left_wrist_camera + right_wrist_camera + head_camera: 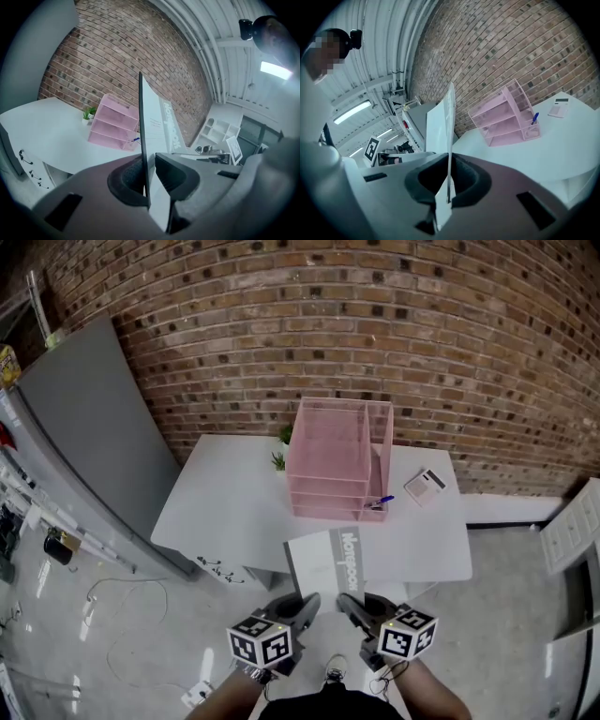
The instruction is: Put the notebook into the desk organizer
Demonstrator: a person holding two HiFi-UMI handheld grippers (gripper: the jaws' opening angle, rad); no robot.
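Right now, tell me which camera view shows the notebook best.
The head view: the notebook faces the camera flat, most of its cover and printed title visible. The left gripper view shows it nearly edge-on in the left gripper's tongs, title foreshortened; the right gripper view shows just its thin edge in the right gripper.

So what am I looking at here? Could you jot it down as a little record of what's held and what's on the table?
left tongs: shut on the notebook's near edge
right tongs: shut on the same edge
notebook: cover up, in the air, not yet in the organizer
organizer: pink, on the white table, near the brick wall
pen: blue, in the organizer's side cup
calculator: on the table, right of the organizer
plant: small, at the organizer's left
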